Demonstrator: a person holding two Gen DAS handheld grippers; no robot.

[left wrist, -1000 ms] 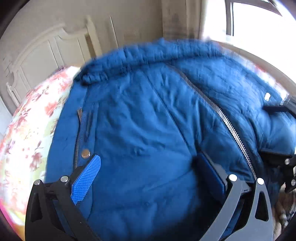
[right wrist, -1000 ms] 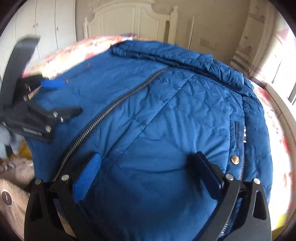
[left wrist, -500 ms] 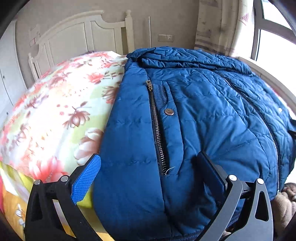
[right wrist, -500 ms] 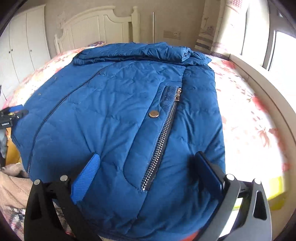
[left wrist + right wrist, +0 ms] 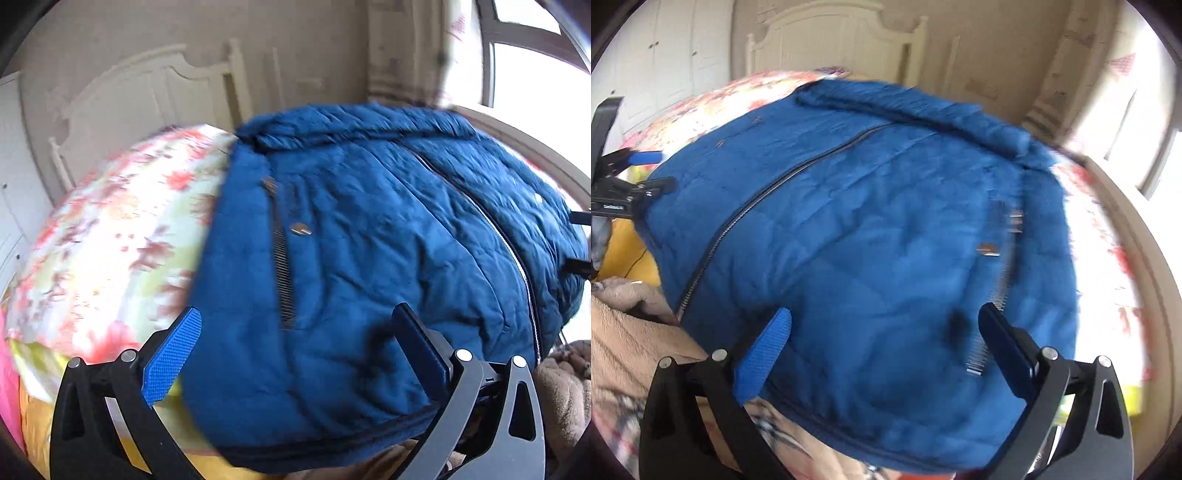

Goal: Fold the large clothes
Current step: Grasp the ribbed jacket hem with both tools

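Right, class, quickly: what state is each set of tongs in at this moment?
Left tongs: open, holding nothing, over the jacket hem.
Right tongs: open, holding nothing, over the jacket too.

- Bright daylight comes in from the window on the right, and it glares white.
- Both pictures are smeared with blur, most on the flowery bedspread and the blue jacket.
- The round lens bends the edges, and the corners go black.
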